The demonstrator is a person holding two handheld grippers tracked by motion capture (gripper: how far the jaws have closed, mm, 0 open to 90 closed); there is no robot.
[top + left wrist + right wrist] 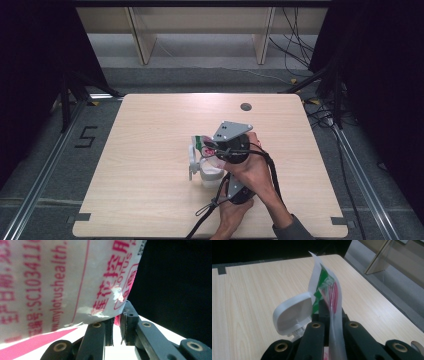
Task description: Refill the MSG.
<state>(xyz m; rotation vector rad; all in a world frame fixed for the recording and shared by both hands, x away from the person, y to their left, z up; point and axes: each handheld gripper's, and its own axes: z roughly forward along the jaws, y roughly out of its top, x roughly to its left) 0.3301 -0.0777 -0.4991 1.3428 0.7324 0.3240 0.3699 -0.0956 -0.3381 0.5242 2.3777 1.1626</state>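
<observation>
A light wooden table [150,150] carries a white flip-lid container [206,172] near its middle, lid [292,312] raised. Above the container, a printed plastic packet [329,292] is held between both tools: the right gripper [332,325] clamps one edge, the left gripper [116,322] pinches another.

The packet [206,145] is sitting between both grippers' jaws, above the container [210,172], whose open lid [293,313] is standing just left of the right gripper [334,325].
</observation>
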